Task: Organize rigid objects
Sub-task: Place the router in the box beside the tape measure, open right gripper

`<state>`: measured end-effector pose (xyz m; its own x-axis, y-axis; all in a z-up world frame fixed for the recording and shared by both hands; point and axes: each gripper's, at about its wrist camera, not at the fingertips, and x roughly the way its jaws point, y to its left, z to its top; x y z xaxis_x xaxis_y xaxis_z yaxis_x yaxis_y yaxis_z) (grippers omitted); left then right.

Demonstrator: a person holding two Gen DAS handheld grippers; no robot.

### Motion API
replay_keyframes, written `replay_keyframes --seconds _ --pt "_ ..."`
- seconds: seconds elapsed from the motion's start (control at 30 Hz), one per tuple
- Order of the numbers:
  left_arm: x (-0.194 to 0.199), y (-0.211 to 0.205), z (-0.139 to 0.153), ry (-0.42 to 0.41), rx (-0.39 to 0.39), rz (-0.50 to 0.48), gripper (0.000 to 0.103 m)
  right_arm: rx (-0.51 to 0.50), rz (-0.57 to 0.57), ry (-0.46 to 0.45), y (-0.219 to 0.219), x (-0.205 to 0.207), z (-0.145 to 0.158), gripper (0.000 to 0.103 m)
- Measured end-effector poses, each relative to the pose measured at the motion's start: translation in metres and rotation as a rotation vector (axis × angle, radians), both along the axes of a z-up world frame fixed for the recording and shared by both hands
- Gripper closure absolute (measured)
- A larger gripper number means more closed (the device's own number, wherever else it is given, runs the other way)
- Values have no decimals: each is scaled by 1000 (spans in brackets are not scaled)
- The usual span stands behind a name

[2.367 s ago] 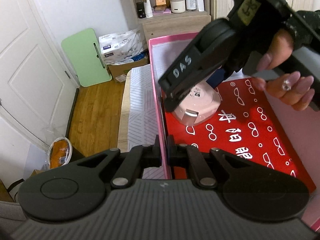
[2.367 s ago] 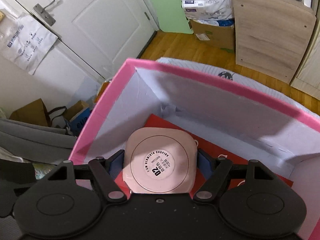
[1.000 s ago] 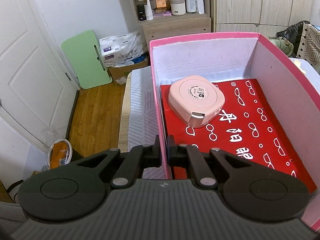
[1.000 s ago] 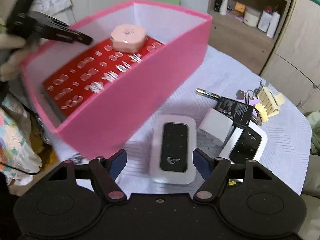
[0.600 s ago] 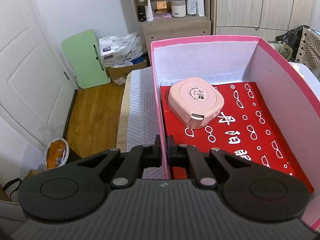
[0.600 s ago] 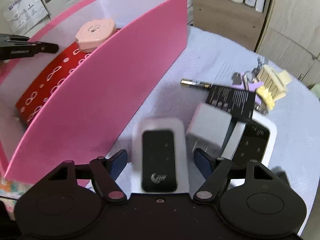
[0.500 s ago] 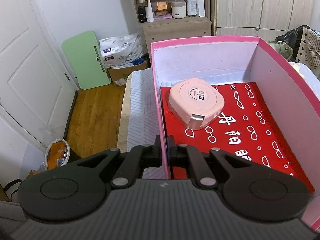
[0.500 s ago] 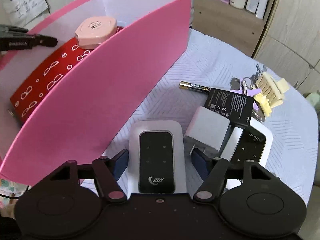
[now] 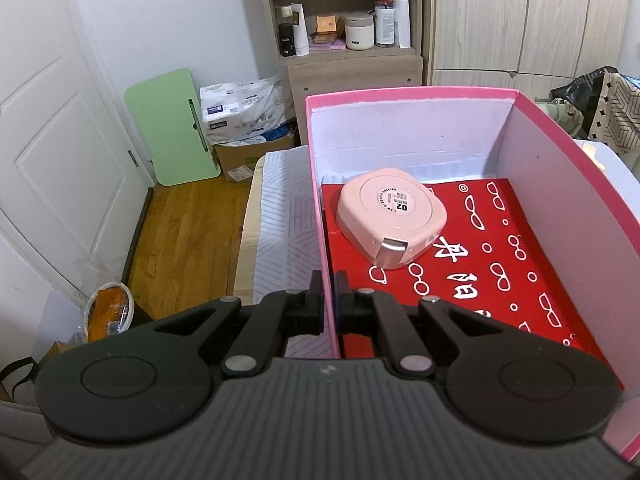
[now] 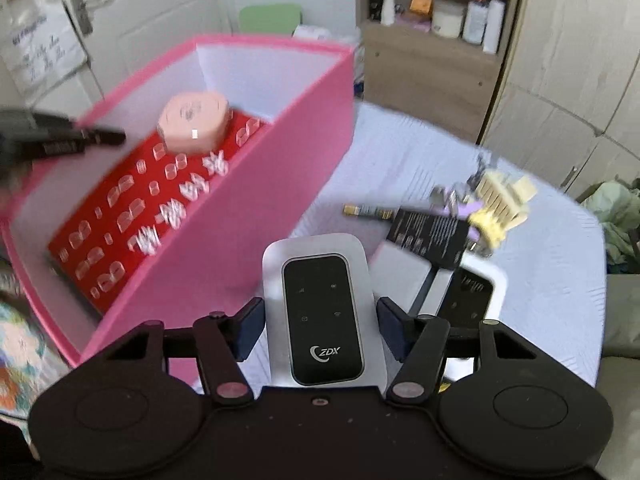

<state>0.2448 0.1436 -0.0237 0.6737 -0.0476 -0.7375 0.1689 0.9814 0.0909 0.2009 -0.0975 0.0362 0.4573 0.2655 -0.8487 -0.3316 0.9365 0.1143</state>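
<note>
Soft indoor light; one view sharp, the other smeared by motion.

The left wrist view is evenly lit and crisp, with fisheye bending of the white panelled door (image 9: 60, 168) at left. The right wrist view is blurred: the pale yellow comb-like piece (image 10: 500, 204) and red patterned box lining (image 10: 132, 216) streak, corners vignette black, while the white pocket router with black face (image 10: 322, 312) stays sharp.

glossy plastic router (image 10: 325, 312), matt cardboard box (image 9: 412, 93)
</note>
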Motion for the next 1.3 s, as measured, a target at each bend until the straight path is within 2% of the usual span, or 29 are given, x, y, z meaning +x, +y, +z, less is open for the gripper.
replay_keyframes --seconds 0.27,0.37,0.5,0.6,0.77,0.9,1.03,1.17,1.3 --pt "-2 -1 0 -17 1 8 99 3 47 -176 24 22 83 36" --pt "-3 1 -1 -16 -9 12 99 1 101 -189 49 36 94 36" --pt "-4 3 0 -17 -13 15 99 -19 170 -151 86 58 83 36" --pt "-3 1 1 -17 -5 13 99 -12 194 -82 101 81 64 36" --pt "-3 2 1 -16 -14 12 99 -42 181 -18 118 115 35 36" --pt "-3 3 0 -16 -14 11 99 -114 149 -21 125 137 16 36" --pt "-2 3 0 -17 -15 9 98 -109 124 3 132 145 7 36" --pt "-3 3 0 -17 -21 7 98 -141 160 -16 146 143 4 36" --pt "-3 4 0 -17 -29 7 98 -82 144 65 146 152 -2 37"
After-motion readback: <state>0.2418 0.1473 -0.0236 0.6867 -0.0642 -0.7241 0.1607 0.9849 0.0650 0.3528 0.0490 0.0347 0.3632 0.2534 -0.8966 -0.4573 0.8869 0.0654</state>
